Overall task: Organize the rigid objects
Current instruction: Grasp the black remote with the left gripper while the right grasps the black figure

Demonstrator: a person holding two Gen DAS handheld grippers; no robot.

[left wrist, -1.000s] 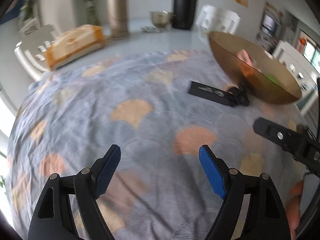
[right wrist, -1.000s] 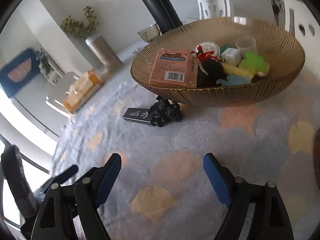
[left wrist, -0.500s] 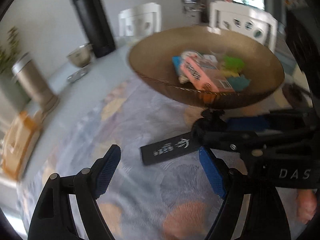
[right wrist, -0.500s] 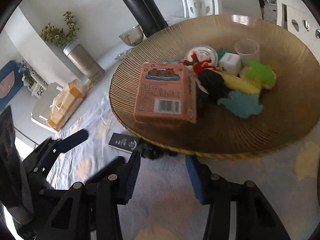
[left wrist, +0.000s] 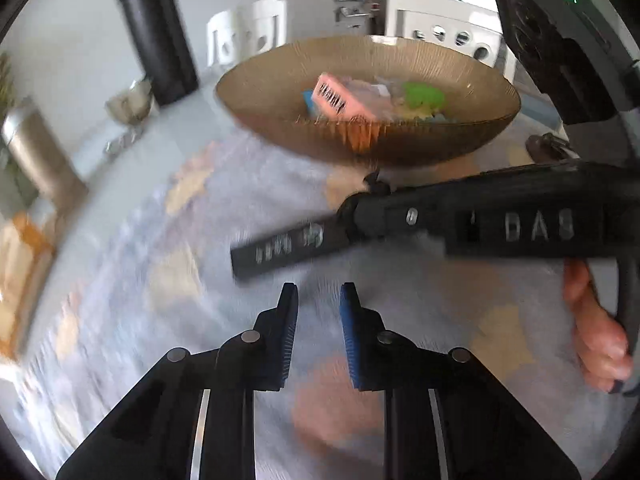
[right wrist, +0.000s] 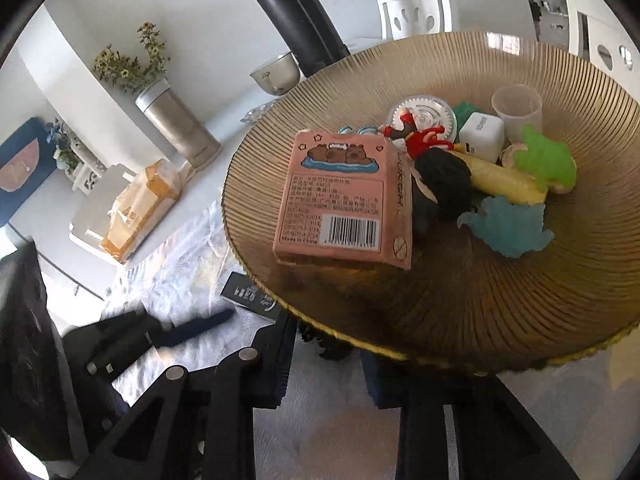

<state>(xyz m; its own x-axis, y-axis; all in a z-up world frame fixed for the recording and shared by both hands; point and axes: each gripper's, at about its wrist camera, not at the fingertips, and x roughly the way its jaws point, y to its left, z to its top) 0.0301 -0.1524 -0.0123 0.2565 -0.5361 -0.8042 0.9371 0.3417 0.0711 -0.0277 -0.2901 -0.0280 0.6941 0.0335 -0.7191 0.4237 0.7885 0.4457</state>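
We see right gripper [right wrist: 326,354] jaws closing around small black object [right wrist: 332,350] under rim of gold bowl [right wrist: 460,300]; contact not clear. Black flat box [left wrist: 286,246] lies on patterned cloth [left wrist: 160,280] beside it, just ahead of left gripper [left wrist: 318,334]. Left gripper closed, empty. Bowl holds pink box [right wrist: 340,196], 2 star-shaped toys, cup.
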